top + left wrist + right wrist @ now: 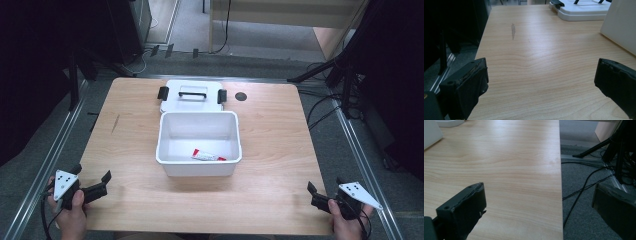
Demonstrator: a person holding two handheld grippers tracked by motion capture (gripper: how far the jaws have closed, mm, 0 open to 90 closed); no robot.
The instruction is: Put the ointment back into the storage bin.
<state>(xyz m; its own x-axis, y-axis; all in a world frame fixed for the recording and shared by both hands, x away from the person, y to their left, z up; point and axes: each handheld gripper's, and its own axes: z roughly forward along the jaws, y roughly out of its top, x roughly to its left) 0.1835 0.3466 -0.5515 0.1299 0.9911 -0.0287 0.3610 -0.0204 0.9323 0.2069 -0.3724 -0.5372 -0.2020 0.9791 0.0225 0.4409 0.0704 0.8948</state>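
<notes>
**Q.** What lies on the counter (270, 145), and where do the tools stand?

**A.** A white open bin (198, 144) sits at the counter's middle. Its lid (192, 96), with a handle and two dark latches, lies flat just behind it, toward the far edge. Inside the bin, against the near wall, rests a small red-and-white tube (207, 156). The left hand-held gripper (95, 187) waits at the near left corner and the right hand-held gripper (316, 196) at the near right corner. Both have their jaws spread wide and hold nothing.

**Q.** How should the bin and lid handle?

**A.** Both look like thin moulded plastic, so probably light, stiff and rather slick. The lid is best taken by its raised handle or by a long edge. The bin is best pinched at its rim, where the wall is thin enough for the jaws. The tube is small, and whether it is soft or rigid cannot be settled at this distance.

**Q.** What does each view add?

**A.** The high view gives the bin's interior and the tube. The left gripper view shows the lid's (584, 11) near edge and the bin's (621, 27) outer wall at close range, plus a grey scuff (513, 30) on the wood. The right gripper view shows the counter's right edge, with floor cables (584, 185) beyond it and one jaw hanging past the edge.
</notes>
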